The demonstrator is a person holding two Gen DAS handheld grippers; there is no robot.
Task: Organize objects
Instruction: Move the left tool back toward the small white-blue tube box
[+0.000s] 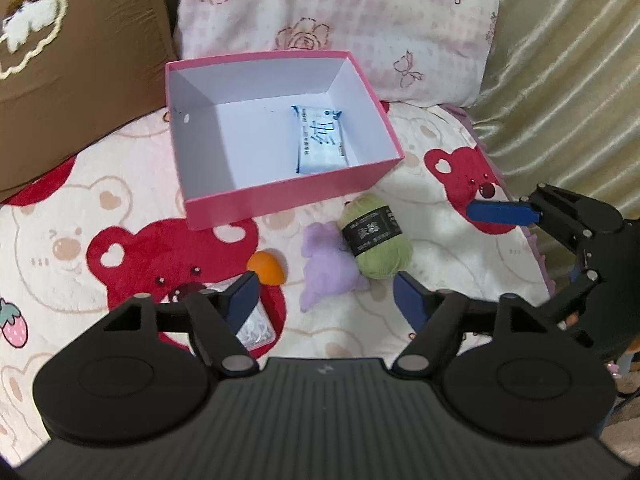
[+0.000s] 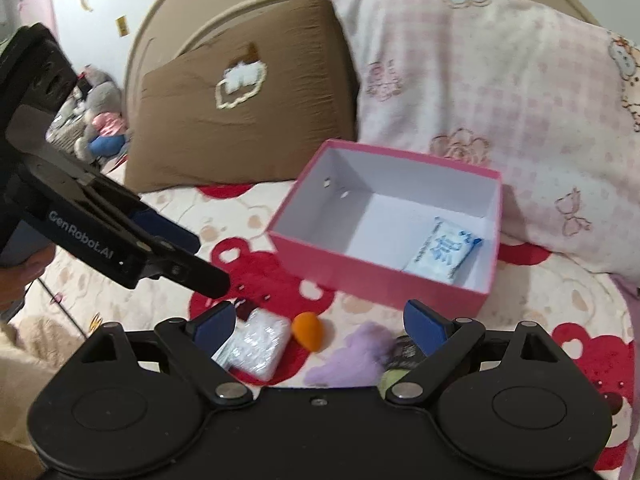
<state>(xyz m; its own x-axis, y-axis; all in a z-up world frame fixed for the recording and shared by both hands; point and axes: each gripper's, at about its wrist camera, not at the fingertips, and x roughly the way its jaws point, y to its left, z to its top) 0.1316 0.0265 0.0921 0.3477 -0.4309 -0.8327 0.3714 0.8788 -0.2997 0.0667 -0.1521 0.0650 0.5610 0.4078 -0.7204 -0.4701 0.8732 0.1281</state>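
A pink box [image 1: 288,196] [image 2: 360,276] sits open on the bed with a blue-white tissue pack [image 1: 322,140] [image 2: 440,250] inside. In front of it lie a green yarn ball [image 1: 378,236], a purple plush toy [image 1: 328,268] [image 2: 356,356], an orange egg-shaped sponge [image 1: 268,268] [image 2: 308,330] and a clear packet [image 1: 254,328] [image 2: 260,346]. My left gripper [image 1: 324,298] is open and empty, above the plush toy and sponge. My right gripper [image 2: 320,324] is open and empty, above the sponge and plush. The yarn [image 2: 394,368] is mostly hidden by the right finger.
The bed has a bear-print blanket [image 1: 120,216]. A brown pillow [image 2: 240,120] and a pink pillow [image 2: 500,120] lean on the headboard behind the box. The right gripper shows in the left view [image 1: 560,216]; the left one shows in the right view [image 2: 120,240]. Stuffed toys [image 2: 100,128] sit at far left.
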